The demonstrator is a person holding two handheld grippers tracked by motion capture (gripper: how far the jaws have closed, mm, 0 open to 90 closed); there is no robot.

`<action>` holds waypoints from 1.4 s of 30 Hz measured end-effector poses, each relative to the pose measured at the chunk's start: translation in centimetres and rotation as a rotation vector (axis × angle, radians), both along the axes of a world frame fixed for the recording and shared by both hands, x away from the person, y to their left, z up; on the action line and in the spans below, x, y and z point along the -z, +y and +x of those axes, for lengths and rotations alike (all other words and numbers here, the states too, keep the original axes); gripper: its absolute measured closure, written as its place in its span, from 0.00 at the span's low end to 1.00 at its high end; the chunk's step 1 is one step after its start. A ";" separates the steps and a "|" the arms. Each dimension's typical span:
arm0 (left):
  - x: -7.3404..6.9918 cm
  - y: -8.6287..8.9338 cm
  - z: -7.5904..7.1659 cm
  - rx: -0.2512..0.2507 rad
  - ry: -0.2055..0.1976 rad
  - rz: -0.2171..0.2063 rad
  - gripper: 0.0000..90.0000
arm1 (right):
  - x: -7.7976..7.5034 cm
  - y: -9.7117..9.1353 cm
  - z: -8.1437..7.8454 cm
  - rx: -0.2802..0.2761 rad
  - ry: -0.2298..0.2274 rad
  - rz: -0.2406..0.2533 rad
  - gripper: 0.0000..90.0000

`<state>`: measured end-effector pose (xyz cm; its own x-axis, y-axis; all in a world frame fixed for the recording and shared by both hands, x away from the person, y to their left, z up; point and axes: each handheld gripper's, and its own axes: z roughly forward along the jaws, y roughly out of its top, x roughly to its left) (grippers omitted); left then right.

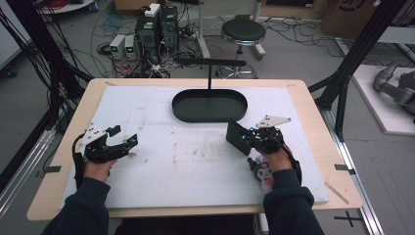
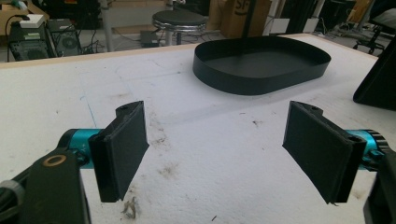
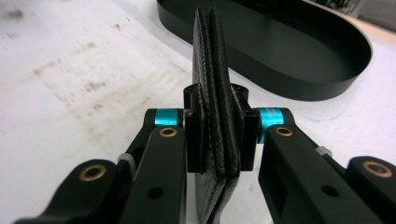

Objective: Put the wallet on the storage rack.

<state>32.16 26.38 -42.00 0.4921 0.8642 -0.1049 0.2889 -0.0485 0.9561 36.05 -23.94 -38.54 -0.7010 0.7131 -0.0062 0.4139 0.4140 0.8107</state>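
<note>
Right gripper view: the right gripper (image 3: 219,135) has its fingers clamped on a folded black wallet (image 3: 215,70), standing on edge, long axis pointing toward the oval tray (image 3: 327,70). Left gripper (image 2: 224,154) fingers gape over bare bench (image 2: 210,140), open room all around.

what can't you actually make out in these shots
- Black leather wallet clamped in the right gripper: its lower end is cut off by the right gripper view's bottom edge.
- Small white and dark things under the right hand, high view: the hand hides them, too small to name.
- Black tray: the stand's top is cut off in the left gripper view.
</note>
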 end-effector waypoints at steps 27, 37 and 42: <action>0.0 -0.1 0.1 0.013 -0.012 -0.014 0.24 | -4.8 4.8 9.2 0.267 -0.105 -0.046 0.88; -0.1 0.0 0.1 0.014 -0.013 -0.014 0.24 | -3.2 6.9 12.7 0.307 -0.109 -0.120 0.88; 0.0 -0.1 0.1 0.013 -0.014 -0.013 0.24 | -2.3 7.3 13.7 0.350 -0.115 -0.166 0.88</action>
